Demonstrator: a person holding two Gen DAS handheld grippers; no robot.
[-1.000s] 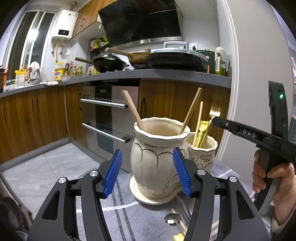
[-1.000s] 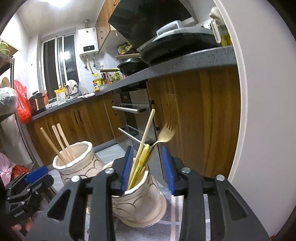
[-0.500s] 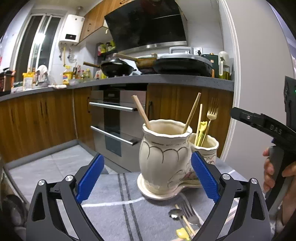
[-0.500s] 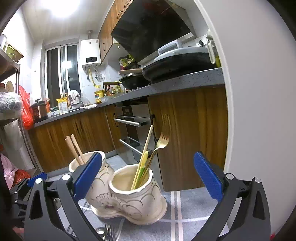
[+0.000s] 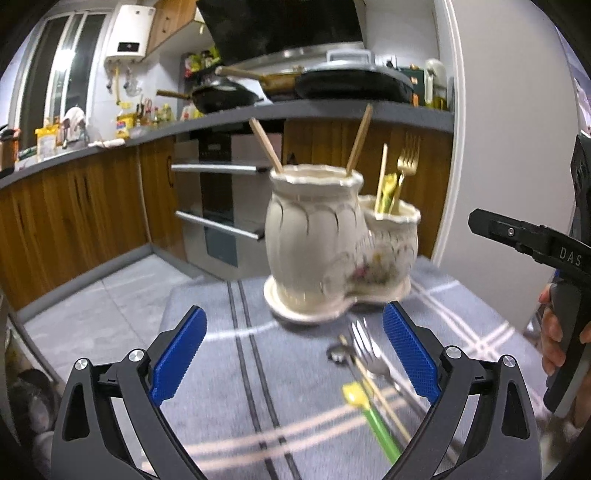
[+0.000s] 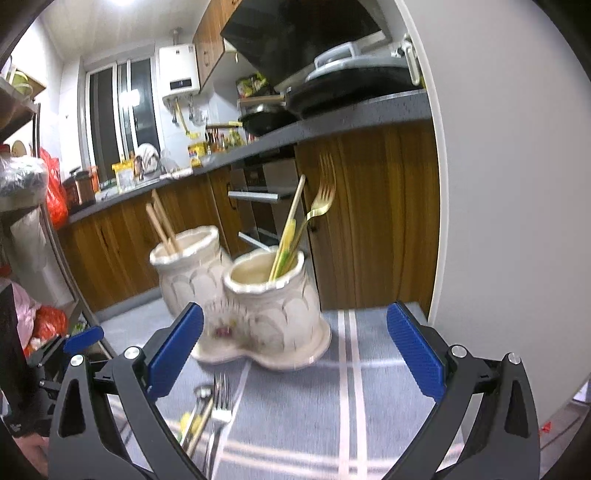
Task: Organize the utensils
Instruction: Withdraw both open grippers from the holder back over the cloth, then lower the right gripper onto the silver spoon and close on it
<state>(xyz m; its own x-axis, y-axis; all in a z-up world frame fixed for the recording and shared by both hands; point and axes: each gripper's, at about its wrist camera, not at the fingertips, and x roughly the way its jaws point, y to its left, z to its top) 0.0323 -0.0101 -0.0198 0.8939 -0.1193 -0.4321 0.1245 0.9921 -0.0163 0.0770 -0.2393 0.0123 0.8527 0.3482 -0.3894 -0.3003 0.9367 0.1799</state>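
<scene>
Double cream ceramic holder (image 5: 314,240) on a shared saucer, standing on a grey striped cloth (image 5: 229,369): tall pot with two wooden chopsticks (image 5: 266,146) leaning apart; low pot (image 6: 273,291) joined to it, holding a gold fork (image 6: 323,192), one chopstick and a yellow-green piece. Loose on the cloth, just before the saucer: steel fork (image 5: 369,354), spoon (image 5: 338,352), a chopstick and a yellow-headed green utensil (image 5: 369,417), lying close together and partly crossed. Left gripper (image 5: 291,354): jaws spread wide, nothing between the blue pads; the loose pieces lie near its right pad, not touched. Right gripper (image 6: 295,354): jaws likewise spread wide and empty, the low pot beyond them and apart. In the left view the right gripper shows at the right edge, gripped by a hand (image 5: 554,332), lettered "DAS" with any further letters cut off. Behind: wood-fronted cabinets, built-in oven (image 5: 218,206), dark counter with pans (image 5: 221,98), black hood, white wall heater (image 5: 127,35) with a small unreadable display, window. White wall (image 6: 517,184) close on the right. The holder stands between both grippers and the cabinets; nothing blocks the loose utensils.
</scene>
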